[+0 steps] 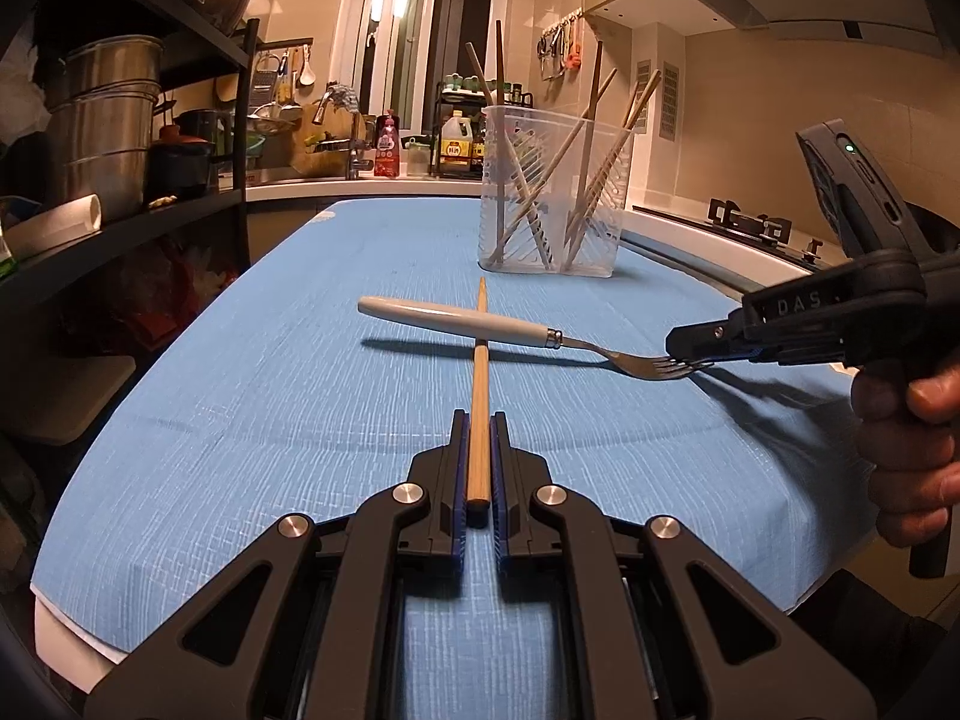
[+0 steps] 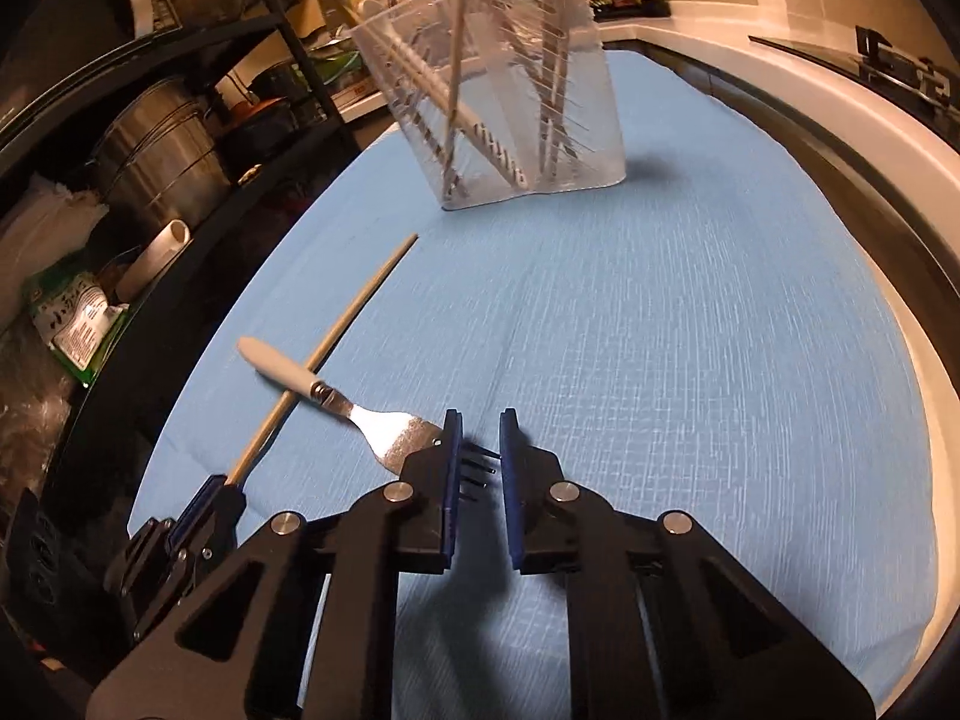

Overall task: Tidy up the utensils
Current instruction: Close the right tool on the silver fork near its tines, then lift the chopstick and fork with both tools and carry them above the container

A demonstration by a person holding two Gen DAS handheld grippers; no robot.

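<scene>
Clear plastic holder (image 1: 555, 192) stands upright on the blue-clothed bench (image 1: 270, 396), at approx 12 o'clock from the left tool (image 1: 479, 420), well apart from it; inside are several wooden chopsticks (image 1: 591, 114) leaning at mixed angles, tops sticking out above the rim, plus a few pale utensils I can't id through the ribbed walls. Left tool is clenched on a single wooden chopstick (image 1: 479, 396), which runs straight fwd toward 12 o'clock, tip pointing at the holder. A fork (image 1: 516, 330) w/ a pale handle lies across that chopstick, handle toward 9 o'clock, tines toward 3 o'clock. Right tool (image 2: 480, 456) is part open, jaws apart w/ the fork tines sitting in the gap between the blue pads; only the left pad looks to touch the fork head, so not gripped. From the right wrist view the holder sits at approx 12 o'clock, chopstick and fork at 10 o'clock. Writing: "DAS" reads on the right tool's body in the left wrist view. Bottles on the far counter: a red pouch (image 1: 388, 147) and a yellow-labelled jug (image 1: 456, 141), label text too small to read. Steel pots (image 1: 108, 114) stacked on the shelf at 9-10 o'clock.
</scene>
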